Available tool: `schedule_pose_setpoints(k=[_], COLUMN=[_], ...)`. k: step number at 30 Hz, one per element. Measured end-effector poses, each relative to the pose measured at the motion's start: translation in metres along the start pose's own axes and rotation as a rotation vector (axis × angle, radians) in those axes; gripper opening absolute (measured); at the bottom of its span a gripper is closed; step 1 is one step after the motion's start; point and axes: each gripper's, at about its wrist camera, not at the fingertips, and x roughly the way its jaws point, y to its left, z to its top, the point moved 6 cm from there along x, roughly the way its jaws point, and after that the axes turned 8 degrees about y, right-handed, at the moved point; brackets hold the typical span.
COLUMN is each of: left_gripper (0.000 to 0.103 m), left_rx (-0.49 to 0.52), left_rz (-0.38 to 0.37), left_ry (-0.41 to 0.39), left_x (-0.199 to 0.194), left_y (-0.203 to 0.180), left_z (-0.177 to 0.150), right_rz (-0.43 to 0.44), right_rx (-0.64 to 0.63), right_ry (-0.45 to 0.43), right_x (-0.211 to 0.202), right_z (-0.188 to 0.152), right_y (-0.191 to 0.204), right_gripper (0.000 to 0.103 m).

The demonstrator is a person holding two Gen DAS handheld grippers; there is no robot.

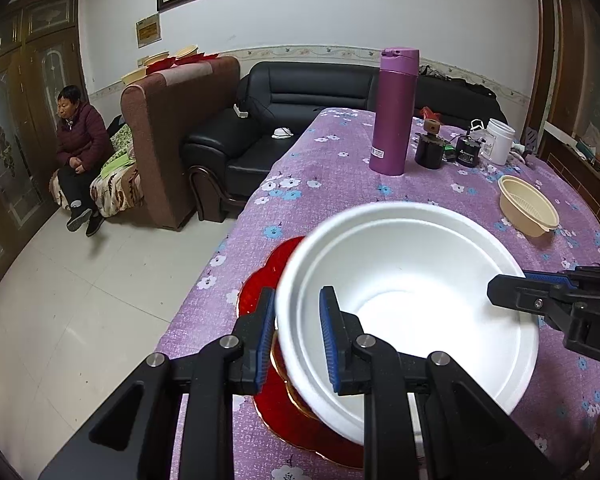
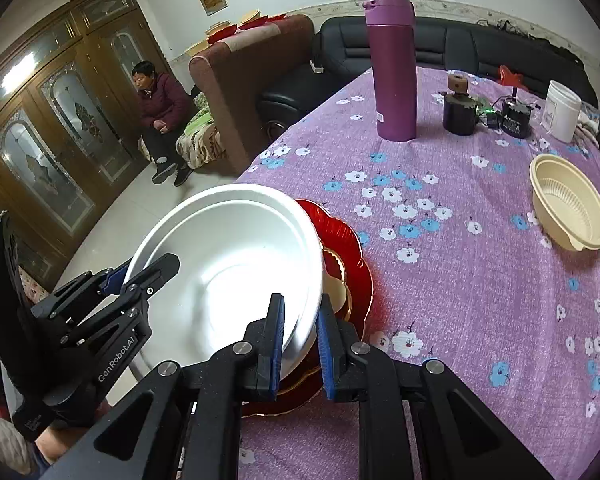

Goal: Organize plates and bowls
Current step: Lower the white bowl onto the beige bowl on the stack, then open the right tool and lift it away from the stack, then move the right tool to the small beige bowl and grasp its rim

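Observation:
A large white foam bowl [image 1: 412, 304] is held over a red scalloped plate [image 1: 260, 280] near the table's front left edge. My left gripper [image 1: 298, 340] is shut on the bowl's left rim, and my right gripper [image 2: 300, 344] is shut on its right rim. The bowl [image 2: 236, 272] tilts in the right wrist view, above the red plate [image 2: 352, 256], which carries a gold-rimmed dish [image 2: 340, 280] with something cream on it. The right gripper also shows in the left wrist view [image 1: 548, 300], and the left gripper in the right wrist view [image 2: 140, 276]. A cream plastic bowl [image 2: 568, 206] sits apart on the right.
A tall purple flask [image 1: 394, 112], a dark jar [image 1: 430, 148], a black device [image 1: 468, 152] and a white tub [image 1: 499, 141] stand at the far end of the purple flowered tablecloth [image 1: 324, 184]. The cream bowl [image 1: 528, 206] is nearby. Sofas and a seated person [image 1: 78, 152] lie left.

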Motion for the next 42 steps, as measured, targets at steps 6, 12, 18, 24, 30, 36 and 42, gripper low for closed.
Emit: schedule_pose_setpoints(k=[6, 12, 18, 24, 30, 36, 42], left_gripper=[0.021, 0.023, 0.023, 0.024, 0.036, 0.036, 0.037], left_rx=[-0.007, -0.005, 0.006, 0.046, 0.149, 0.317, 0.469], left_rz=[0.005, 0.013, 0.020, 0.010, -0.033, -0.173, -0.303], left_ry=[-0.006, -0.022, -0.041, -0.078, -0.145, -0.110, 0.037], left_x=[-0.003, -0.010, -0.019, -0.038, -0.068, -0.067, -0.008], left_y=[0.002, 0.001, -0.006, -0.026, -0.077, -0.169, -0.267], left_z=[0.001, 0.002, 0.005, 0.013, 0.026, 0.016, -0.020], right_rz=[-0.016, -0.005, 0.015, 0.035, 0.033, -0.004, -0.048], right_rx=[-0.021, -0.017, 0.005, 0.056, 0.162, 0.324, 0.514], right_ry=[-0.009, -0.035, -0.069, -0.102, -0.147, -0.190, -0.213], right_x=[-0.003, -0.014, -0.031, -0.049, -0.071, -0.095, -0.116], right_z=[0.000, -0.002, -0.004, -0.007, -0.013, -0.021, -0.032], right_y=[0.002, 0.001, -0.008, -0.032, -0.082, -0.157, -0.238], right_gripper=[0.018, 0.023, 0.023, 0.023, 0.023, 0.027, 0.032])
